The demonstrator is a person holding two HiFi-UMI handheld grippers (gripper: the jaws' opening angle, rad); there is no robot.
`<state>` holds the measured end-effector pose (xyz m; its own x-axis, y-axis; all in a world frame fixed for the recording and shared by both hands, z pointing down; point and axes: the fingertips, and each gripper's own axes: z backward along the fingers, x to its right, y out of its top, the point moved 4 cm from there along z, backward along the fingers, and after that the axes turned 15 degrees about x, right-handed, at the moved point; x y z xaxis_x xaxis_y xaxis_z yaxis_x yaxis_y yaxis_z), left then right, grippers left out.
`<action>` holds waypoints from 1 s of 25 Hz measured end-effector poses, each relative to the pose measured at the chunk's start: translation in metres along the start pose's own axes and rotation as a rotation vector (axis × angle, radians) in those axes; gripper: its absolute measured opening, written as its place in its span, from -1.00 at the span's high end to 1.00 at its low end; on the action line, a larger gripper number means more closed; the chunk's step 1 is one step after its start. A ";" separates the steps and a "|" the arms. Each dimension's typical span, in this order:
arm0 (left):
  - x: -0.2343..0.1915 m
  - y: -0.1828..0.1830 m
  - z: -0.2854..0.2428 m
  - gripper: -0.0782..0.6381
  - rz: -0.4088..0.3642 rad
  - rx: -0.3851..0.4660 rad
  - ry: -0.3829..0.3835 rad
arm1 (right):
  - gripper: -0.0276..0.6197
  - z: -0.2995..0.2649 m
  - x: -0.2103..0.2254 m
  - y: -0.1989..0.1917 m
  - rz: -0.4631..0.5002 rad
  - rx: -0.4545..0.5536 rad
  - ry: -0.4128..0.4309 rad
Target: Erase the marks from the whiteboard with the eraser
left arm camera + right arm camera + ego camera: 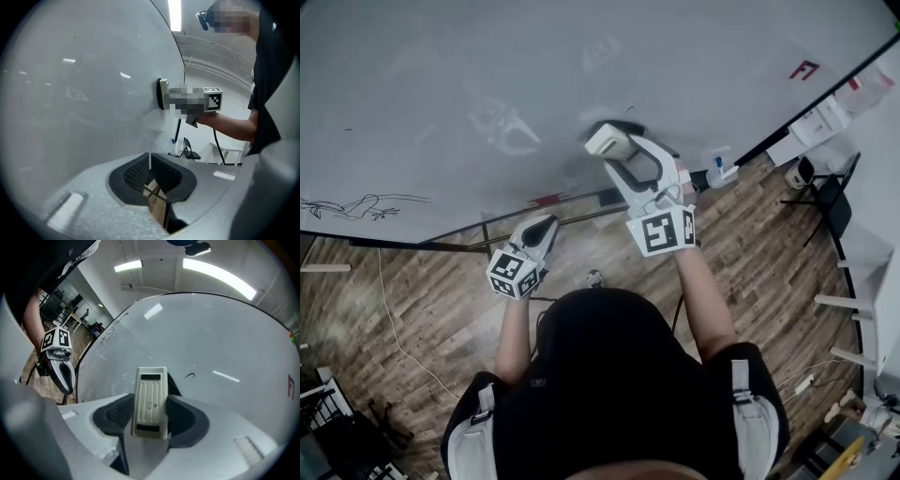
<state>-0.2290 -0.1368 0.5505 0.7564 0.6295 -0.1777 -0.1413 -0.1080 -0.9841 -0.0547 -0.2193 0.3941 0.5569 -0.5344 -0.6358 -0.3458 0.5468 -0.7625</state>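
The big whiteboard [441,75] fills the top of the head view. My right gripper [617,150] is shut on a cream eraser [605,141] whose face is pressed flat against the board. In the right gripper view the eraser [150,397] stands between the dark pads [187,420], and a small black mark [189,376] lies just to its right. Black scribbles [366,204] sit at the board's lower left, a red mark [803,68] at its upper right, and a faint smudge [506,127] left of the eraser. My left gripper [544,228] hangs lower, off the board, shut on nothing.
The board's tray [581,199] runs along its bottom edge, with a blue-capped marker [722,172] at its right end. A black chair [825,192] and white tables stand to the right. A white cable [403,319] trails over the wooden floor.
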 end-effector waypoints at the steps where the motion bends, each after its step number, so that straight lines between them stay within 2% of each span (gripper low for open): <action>1: -0.002 0.000 0.002 0.71 0.000 0.000 0.004 | 0.22 -0.003 -0.005 0.000 0.000 0.002 0.014; 14: -0.013 0.001 0.022 0.71 -0.005 -0.001 0.056 | 0.22 -0.045 -0.069 0.019 -0.004 0.092 0.223; 19: -0.016 0.003 0.028 0.71 -0.008 0.004 0.081 | 0.22 -0.045 -0.063 0.026 -0.047 0.127 0.226; 23: -0.018 0.007 0.026 0.71 -0.005 0.014 0.091 | 0.22 -0.038 -0.040 0.031 -0.139 0.172 0.176; 25: -0.015 0.008 0.022 0.71 -0.011 0.014 0.085 | 0.22 -0.034 -0.031 0.033 -0.139 0.176 0.160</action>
<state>-0.2556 -0.1303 0.5457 0.8096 0.5626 -0.1675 -0.1412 -0.0903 -0.9859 -0.1088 -0.2068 0.3848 0.4590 -0.6995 -0.5477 -0.1297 0.5572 -0.8202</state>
